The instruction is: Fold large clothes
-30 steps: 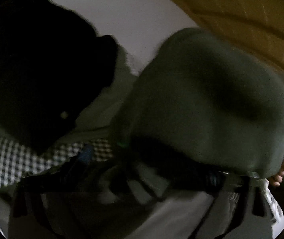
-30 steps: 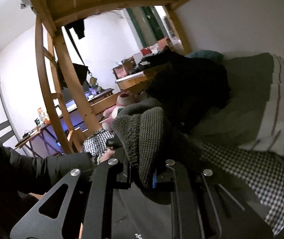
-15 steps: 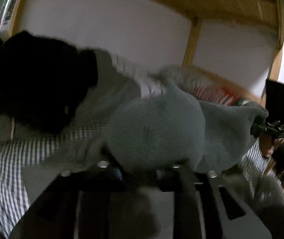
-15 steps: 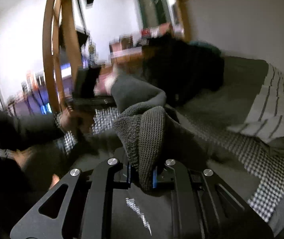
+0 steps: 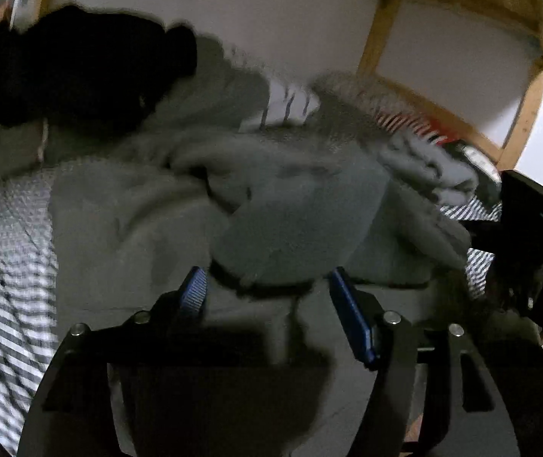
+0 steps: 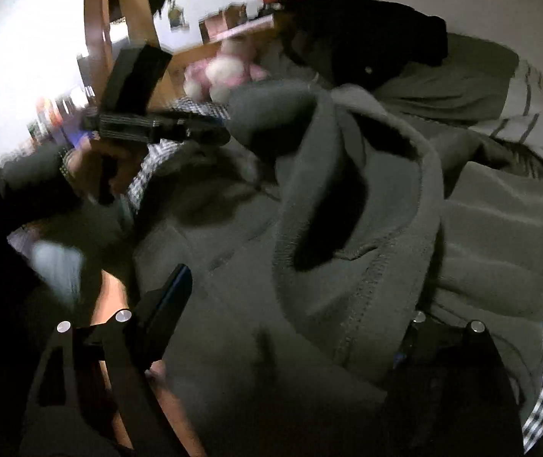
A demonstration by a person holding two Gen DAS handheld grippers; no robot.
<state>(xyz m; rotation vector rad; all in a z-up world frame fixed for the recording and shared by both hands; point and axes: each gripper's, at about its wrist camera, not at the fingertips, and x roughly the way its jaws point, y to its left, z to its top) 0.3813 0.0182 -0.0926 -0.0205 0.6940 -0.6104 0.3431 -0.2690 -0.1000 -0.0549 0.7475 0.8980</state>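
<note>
A grey-green hooded sweatshirt (image 5: 286,205) lies bunched on the checked bedsheet (image 5: 8,236); in the right wrist view (image 6: 347,236) its hood opening faces me. My left gripper (image 5: 267,289) is open, blue pads apart, with a fold of the sweatshirt lying just ahead between the fingers. My right gripper (image 6: 294,312) is open wide, its fingers either side of the sweatshirt, which drapes over the right finger. The other gripper shows in each view, at the right edge of the left wrist view (image 5: 523,221) and at upper left of the right wrist view (image 6: 146,122).
A black garment (image 5: 73,72) lies on a grey pillow (image 6: 454,80) at the head of the bed, beside a striped white cloth (image 6: 530,122). A pink plush toy (image 6: 225,72) sits near the bed's wooden frame (image 6: 134,15). The wall (image 5: 233,11) lies behind.
Both grippers have opened and let go of the sweatshirt, which has dropped onto the bed in a bunch. Both grippers have lowered toward it.
</note>
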